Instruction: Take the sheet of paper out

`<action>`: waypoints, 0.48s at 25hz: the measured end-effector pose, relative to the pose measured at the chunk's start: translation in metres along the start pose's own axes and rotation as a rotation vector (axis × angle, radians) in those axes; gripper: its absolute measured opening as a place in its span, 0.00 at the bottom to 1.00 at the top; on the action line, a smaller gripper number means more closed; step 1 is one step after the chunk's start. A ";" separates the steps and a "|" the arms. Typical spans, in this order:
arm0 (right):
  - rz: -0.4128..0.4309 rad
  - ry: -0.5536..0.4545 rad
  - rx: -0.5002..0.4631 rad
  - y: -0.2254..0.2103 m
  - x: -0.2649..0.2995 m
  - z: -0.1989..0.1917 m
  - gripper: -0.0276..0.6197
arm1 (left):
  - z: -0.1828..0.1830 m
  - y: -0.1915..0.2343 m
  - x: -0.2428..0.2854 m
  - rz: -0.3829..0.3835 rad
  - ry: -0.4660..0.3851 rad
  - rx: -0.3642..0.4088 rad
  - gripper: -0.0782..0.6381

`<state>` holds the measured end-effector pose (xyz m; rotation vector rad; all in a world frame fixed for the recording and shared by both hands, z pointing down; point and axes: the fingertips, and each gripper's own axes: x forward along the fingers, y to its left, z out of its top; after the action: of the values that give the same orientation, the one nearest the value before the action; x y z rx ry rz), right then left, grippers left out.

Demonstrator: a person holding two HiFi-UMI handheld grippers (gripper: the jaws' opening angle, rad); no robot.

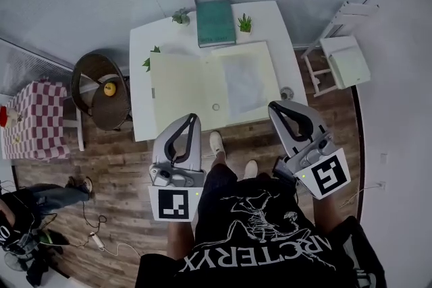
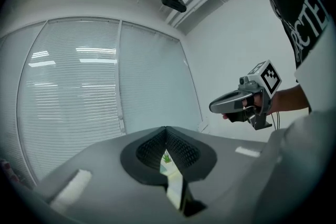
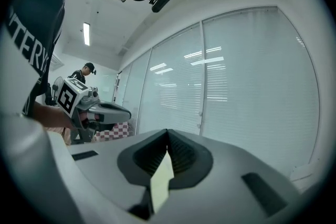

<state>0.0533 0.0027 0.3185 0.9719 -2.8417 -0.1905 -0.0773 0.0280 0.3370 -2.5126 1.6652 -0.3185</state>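
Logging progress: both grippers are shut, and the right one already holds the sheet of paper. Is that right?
Not quite. The right gripper is shut but empty, as the right gripper view shows; the head view has the sheet of paper lying on the open folder on the table. The left gripper is shut too.
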 end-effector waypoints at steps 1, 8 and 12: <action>-0.007 -0.001 0.007 -0.004 0.013 0.003 0.06 | -0.001 0.011 0.009 -0.012 -0.006 -0.011 0.13; -0.045 0.005 -0.017 -0.018 0.098 0.022 0.06 | 0.003 0.081 0.054 -0.108 -0.065 0.019 0.13; -0.079 0.041 -0.031 -0.024 0.121 0.024 0.06 | 0.000 0.103 0.068 -0.140 -0.075 0.007 0.12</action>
<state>-0.0314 -0.0888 0.3013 1.0704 -2.7573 -0.2201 -0.1442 -0.0754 0.3234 -2.6075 1.4628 -0.2385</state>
